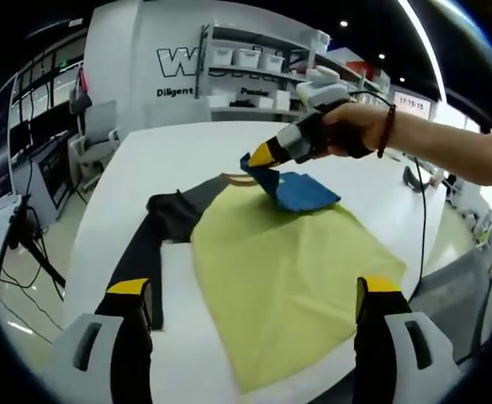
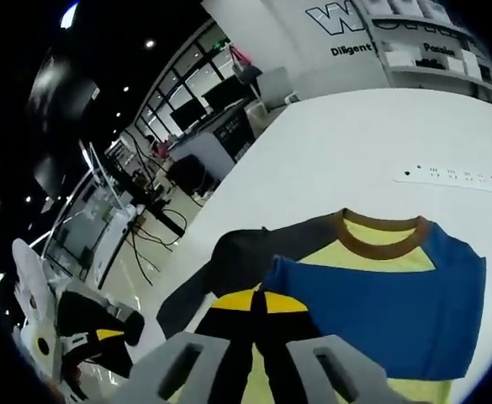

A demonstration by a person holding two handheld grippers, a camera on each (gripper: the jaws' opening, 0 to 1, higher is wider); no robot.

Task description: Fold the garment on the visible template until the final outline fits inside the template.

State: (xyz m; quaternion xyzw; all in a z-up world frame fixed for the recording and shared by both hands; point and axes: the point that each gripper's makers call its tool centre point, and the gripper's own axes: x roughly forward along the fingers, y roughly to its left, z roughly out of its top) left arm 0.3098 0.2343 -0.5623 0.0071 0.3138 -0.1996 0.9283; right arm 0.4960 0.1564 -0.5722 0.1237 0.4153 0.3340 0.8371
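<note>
I'm pinching the shirt's (image 1: 292, 269) blue sleeve (image 1: 300, 191) with my right gripper's (image 1: 256, 157) fingers pressed together, near its collar (image 2: 380, 232); my left gripper (image 1: 254, 307) is hovering spread over the hem on the white counter (image 1: 187, 143).

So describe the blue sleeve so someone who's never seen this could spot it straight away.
On the white table lies a yellow shirt with a brown collar. The blue sleeve is folded over its chest, pinched by the right gripper. The other sleeve is dark grey and lies outstretched.
</note>
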